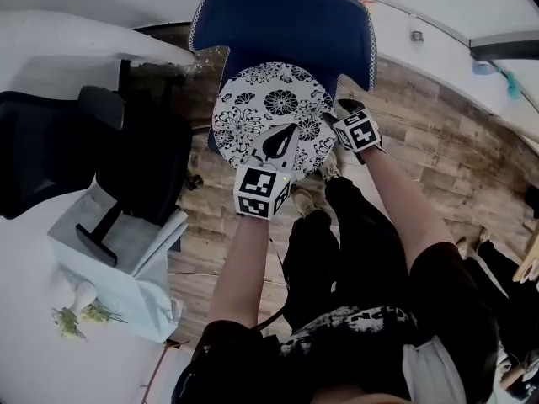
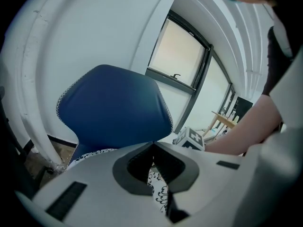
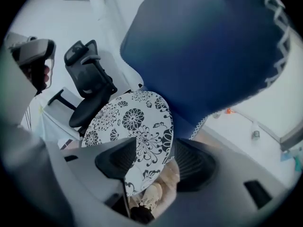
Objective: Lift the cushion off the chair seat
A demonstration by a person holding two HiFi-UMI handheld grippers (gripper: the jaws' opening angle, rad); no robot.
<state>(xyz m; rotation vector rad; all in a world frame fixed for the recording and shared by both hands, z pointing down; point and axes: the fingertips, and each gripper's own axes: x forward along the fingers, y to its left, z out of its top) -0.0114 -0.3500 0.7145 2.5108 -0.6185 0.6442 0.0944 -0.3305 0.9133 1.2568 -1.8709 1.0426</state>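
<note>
A round white cushion (image 1: 269, 112) with a black flower print lies on the seat of a blue chair (image 1: 278, 23). My left gripper (image 1: 290, 129) is over the cushion's near part with its tips together. In the left gripper view the left gripper (image 2: 152, 145) is shut, the cushion (image 2: 158, 190) showing through the slit between the pads and the chair (image 2: 113, 108) back rising behind. My right gripper (image 1: 337, 116) is at the cushion's right edge. In the right gripper view the right gripper (image 3: 156, 143) stands open, with the cushion (image 3: 128, 122) rim between its pads and untouched by them.
A black office chair (image 1: 126, 158) stands left of the blue one, beside a white desk (image 1: 50, 49). Wooden floor (image 1: 455, 158) lies to the right. The person's shoes (image 3: 151, 193) show under the cushion's edge. A window (image 2: 180, 51) is behind the chair.
</note>
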